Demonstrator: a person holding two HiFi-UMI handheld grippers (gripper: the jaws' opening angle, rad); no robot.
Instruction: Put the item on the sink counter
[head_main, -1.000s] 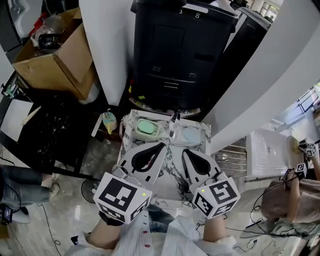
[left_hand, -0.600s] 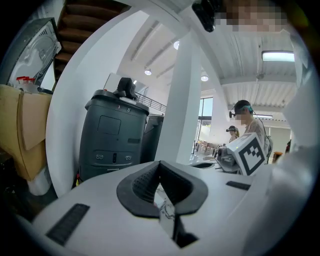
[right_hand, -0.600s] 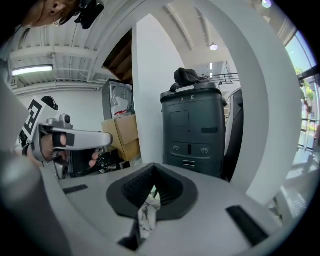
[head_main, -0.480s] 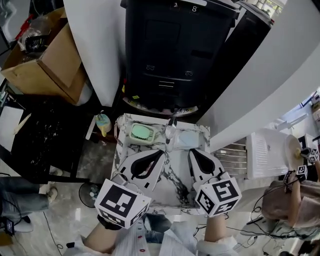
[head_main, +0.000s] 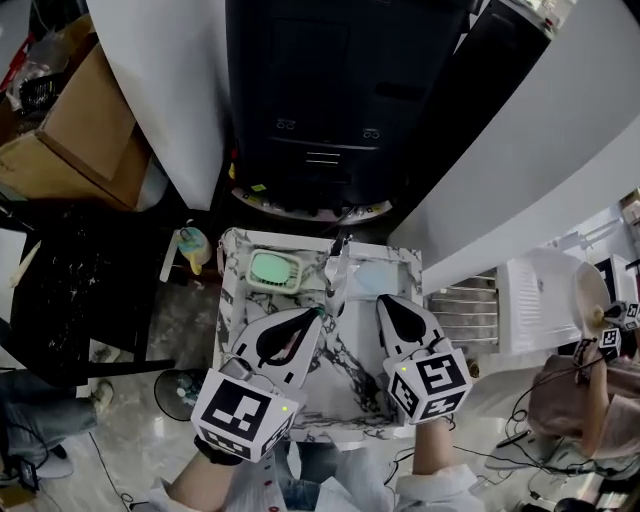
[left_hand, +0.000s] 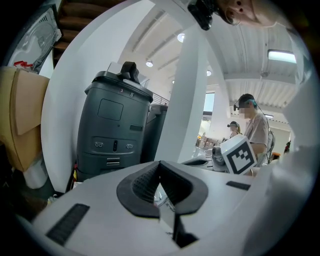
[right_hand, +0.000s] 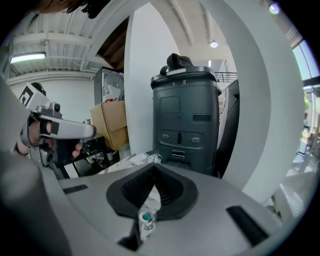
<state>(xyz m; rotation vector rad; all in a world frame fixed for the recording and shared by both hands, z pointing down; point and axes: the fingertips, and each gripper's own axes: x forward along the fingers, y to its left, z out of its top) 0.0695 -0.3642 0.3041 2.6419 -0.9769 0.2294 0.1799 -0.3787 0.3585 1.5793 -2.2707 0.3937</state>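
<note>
Head view: the left tool (head_main: 318, 314) and right tool (head_main: 383, 301) hang over the marbled table (head_main: 345, 383), both clenched on nothing. A green item (head_main: 269, 270) lies by its far edge, left of centre.

The marbled counter (head_main: 345, 375) is viewed steeply from above by 1 head camera, with the left gripper (head_main: 322, 314) and right gripper (head_main: 380, 300) in the frame's lower half. 2 more cameras are mounted on the grippers — each is aimed close along its own jaws, almost level. The dark grey machine (head_main: 320, 100) is shared by all 3 views.
</note>
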